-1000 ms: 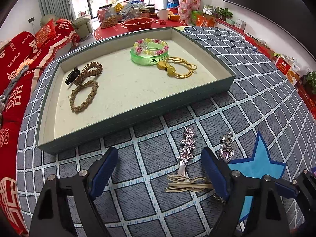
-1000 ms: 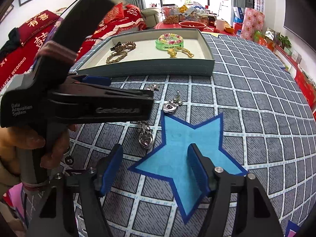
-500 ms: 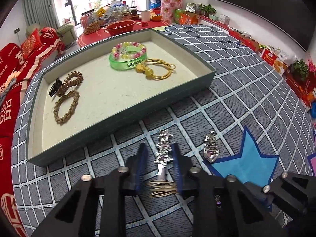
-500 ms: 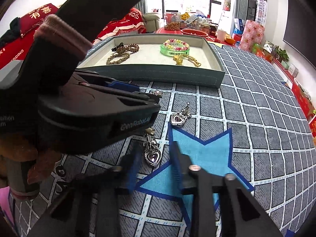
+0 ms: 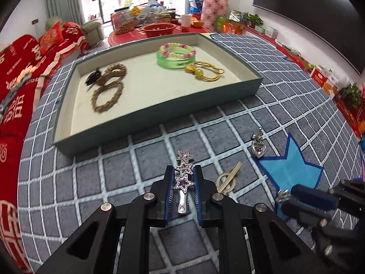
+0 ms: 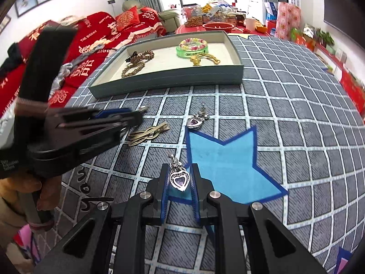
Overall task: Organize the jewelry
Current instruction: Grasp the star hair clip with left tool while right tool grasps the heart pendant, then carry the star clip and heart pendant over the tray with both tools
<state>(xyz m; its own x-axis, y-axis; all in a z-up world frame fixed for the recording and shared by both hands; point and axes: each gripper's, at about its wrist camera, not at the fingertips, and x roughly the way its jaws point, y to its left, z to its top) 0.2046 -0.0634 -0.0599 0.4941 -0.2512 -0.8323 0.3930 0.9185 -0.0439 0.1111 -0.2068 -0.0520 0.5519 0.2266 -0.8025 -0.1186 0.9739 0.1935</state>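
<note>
My left gripper (image 5: pixel 181 175) is shut on a silver star hair clip (image 5: pixel 184 172) and holds it above the grey checked cloth. My right gripper (image 6: pixel 178 175) is shut on a purple heart earring (image 6: pixel 179 179) near the blue star patch (image 6: pixel 224 164). A second heart earring (image 6: pixel 195 121) (image 5: pixel 257 146) and a gold hair clip (image 6: pixel 148 133) (image 5: pixel 228 178) lie loose on the cloth. The teal tray (image 5: pixel 159 114) (image 6: pixel 168 80) at the back holds braided brown hair ties (image 5: pixel 107 93), a green bangle with a bead bracelet (image 5: pixel 175 56) and yellow hair ties (image 5: pixel 205 70).
A red sofa (image 5: pixel 20 64) runs along the left. A red table with a bowl (image 5: pixel 159 28) stands behind the tray. Boxes and plants (image 5: pixel 330 84) line the right wall. The left gripper's body (image 6: pixel 68 123) fills the left of the right wrist view.
Both grippers went from wide open to shut, the left on the star clip, the right on the heart earring, and both lifted their pieces off the cloth.
</note>
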